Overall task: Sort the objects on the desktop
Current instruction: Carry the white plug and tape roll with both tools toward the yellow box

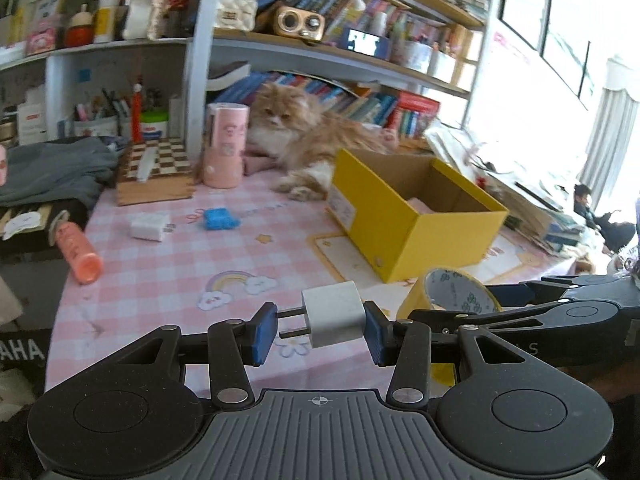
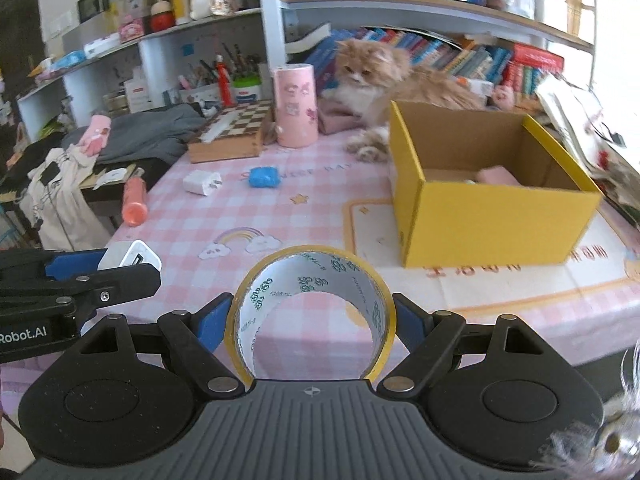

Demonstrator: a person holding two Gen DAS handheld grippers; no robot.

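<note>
At nine o'clock on the table [image 2: 280, 216] lay an orange tube [image 2: 135, 200], light and smooth, likely to roll; we judged its middle the best hold. A second white plug [image 2: 202, 182] and a blue lump [image 2: 263, 177] sat near eleven, both small and light.

Our left tool [image 1: 320, 330] pinched a white plug [image 1: 335, 314] across its flat sides, prongs pointing left. It was hard, light and slick, so we thought the flat faces the safest grip.

Our right tool [image 2: 314, 320] clamped a roll of tape [image 2: 314, 312] across its outer rim. We judged it stiff, light, and apt to turn between the pads.

The yellow box [image 2: 496, 224] stood open at one o'clock, a cat [image 2: 384, 76] behind it.
</note>
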